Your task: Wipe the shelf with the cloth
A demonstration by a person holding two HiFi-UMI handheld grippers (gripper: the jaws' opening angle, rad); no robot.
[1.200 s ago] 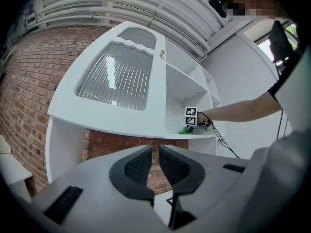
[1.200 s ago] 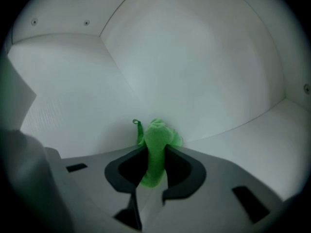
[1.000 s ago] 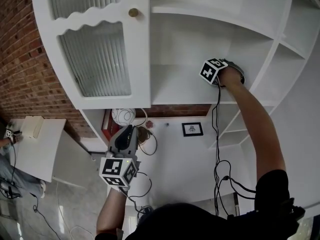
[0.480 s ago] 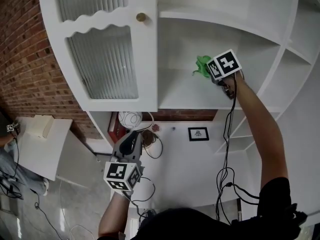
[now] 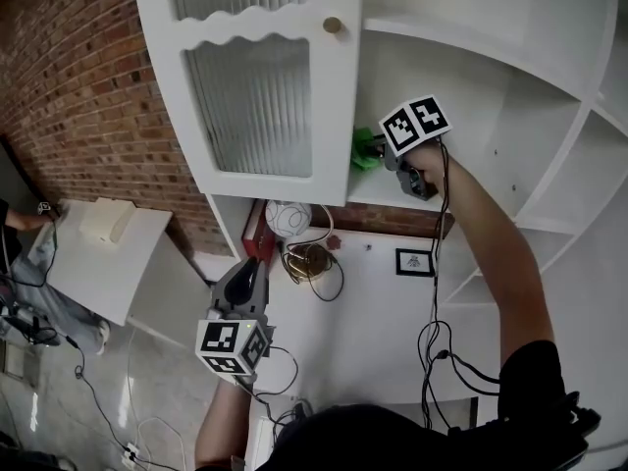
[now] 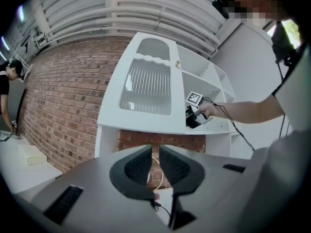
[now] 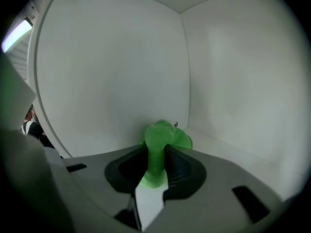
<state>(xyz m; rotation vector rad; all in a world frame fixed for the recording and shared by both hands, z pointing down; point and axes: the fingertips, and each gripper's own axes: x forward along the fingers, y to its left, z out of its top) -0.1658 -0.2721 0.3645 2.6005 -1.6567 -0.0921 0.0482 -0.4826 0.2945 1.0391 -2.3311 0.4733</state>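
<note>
The bright green cloth [image 7: 163,140] looks soft and fleecy, bunched between the matt dark grey plastic pads of the right tool [image 7: 156,153]. The white cupboard shelf [image 7: 233,149] is smooth and painted, with a faint sheen. The cupboard's door pane [image 5: 260,101] is ribbed, frosted glass, and its small round knob [image 5: 333,26] looks like brass. The red brick wall [image 5: 88,96] is rough and matt.

The white shelf [image 5: 378,192] crosses the upper right of the frame; the green cloth [image 5: 365,151] is at its left end, just beside the door; below, in the middle, a white counter [image 5: 373,307] carries a small framed picture [image 5: 415,261], a coiled cable [image 5: 312,261] and a white ball [image 5: 287,219]; at the left, a white table [image 5: 88,273] bears a pale block [image 5: 103,221].
</note>
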